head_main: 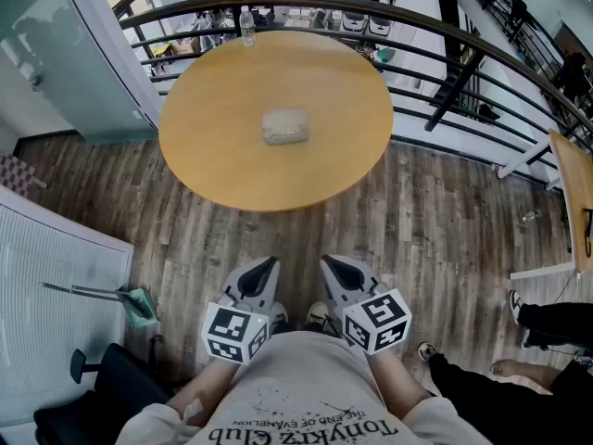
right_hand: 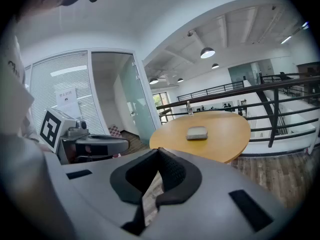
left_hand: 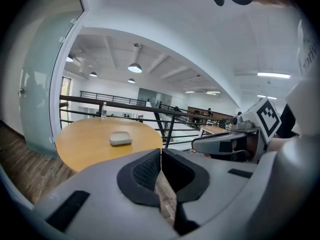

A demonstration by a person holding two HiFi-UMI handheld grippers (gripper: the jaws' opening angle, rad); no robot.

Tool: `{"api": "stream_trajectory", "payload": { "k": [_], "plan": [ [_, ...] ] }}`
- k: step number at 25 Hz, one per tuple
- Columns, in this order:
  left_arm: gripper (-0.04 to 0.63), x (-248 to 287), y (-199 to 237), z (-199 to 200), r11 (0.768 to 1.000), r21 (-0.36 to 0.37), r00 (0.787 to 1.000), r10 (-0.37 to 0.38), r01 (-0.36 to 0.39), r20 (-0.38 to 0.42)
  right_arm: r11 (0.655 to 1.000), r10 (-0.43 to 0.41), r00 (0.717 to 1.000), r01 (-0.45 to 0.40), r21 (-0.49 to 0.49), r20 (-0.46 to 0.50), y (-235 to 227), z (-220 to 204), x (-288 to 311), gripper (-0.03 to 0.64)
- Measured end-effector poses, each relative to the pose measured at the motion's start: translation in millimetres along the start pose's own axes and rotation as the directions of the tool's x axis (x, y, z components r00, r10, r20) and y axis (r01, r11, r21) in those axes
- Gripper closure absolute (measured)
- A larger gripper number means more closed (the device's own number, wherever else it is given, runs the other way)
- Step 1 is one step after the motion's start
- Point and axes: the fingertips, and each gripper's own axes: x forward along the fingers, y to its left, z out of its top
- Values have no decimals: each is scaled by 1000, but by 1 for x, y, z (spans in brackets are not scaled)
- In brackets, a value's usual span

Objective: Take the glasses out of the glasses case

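Head view: glasses case [head_main: 284, 126], closed, at the middle of the round wooden table [head_main: 213, 146]. Water bottle [head_main: 247, 24] stands at the table's far edge, black railing [head_main: 435, 31] behind it. Left gripper [head_main: 268, 265] and right gripper [head_main: 332, 265] are held near the torso, well apart from the table across plank floor [head_main: 435, 221]. Both jaw pairs are pressed together, nothing between them.

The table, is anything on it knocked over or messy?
No, nothing stands out. The glasses case lies flat and looks closed near the middle of the round table, and the water bottle stands upright at the far edge. Nothing is spilled.
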Motion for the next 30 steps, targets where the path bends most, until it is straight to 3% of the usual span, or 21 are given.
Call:
{"api": "stream_trajectory", "payload": {
  "k": [9,15,30],
  "plan": [
    [568,-7,0,4,1000,-16,1000,9,-9,7,1000,5,1000,-5,-1,-7,6,2,-3,592],
    [568,-7,7,-1,1000,-22,1000,4,-4,11,1000,-19,999,19,12,37,6,6,2,592],
    [568,-30,72,3,1000,-22,1000,-10,11,27,997,-71,997,71,26,31,34,6,47,592]
  ]
}}
